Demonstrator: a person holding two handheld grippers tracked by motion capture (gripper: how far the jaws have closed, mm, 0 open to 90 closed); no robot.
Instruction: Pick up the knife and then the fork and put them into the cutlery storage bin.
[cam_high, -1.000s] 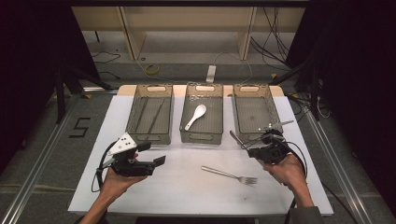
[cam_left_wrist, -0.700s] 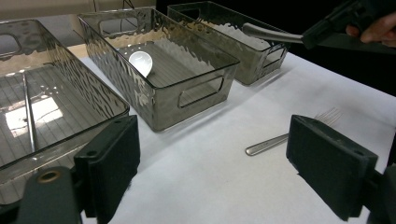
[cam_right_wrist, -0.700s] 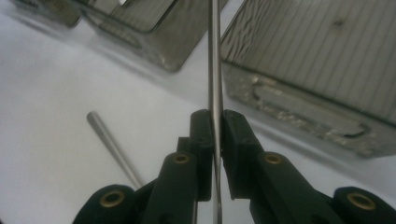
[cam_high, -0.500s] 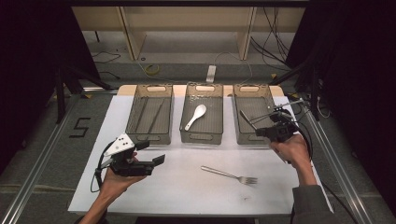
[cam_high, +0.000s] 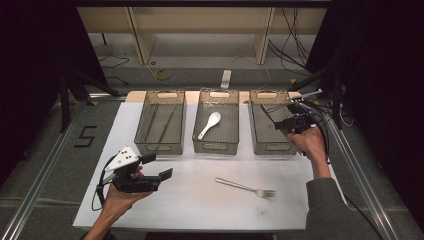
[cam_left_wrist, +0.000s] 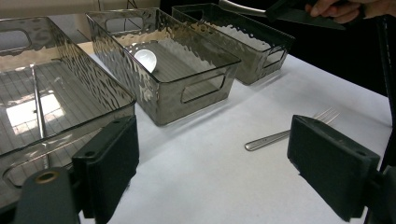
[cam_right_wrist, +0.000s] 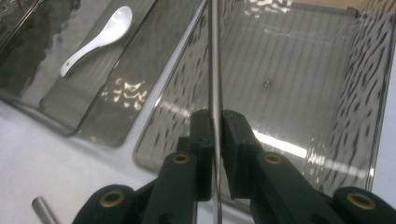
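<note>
High view, spoon (cam_high: 208, 125) in middle bin (cam_high: 216, 146)

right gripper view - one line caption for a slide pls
Right gripper shut on a thin metal utensil above the empty right-hand bin.

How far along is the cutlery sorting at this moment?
Done: a white spoon lies in the middle bin, thin rods in the left bin. In hand: the right gripper holds a metal utensil over the right bin. Left: the fork on the table.

Left claw (cam_high: 157, 167) gapes wide, resting low; right claw (cam_high: 280, 122), raised, seems pinched nearly closed.
</note>
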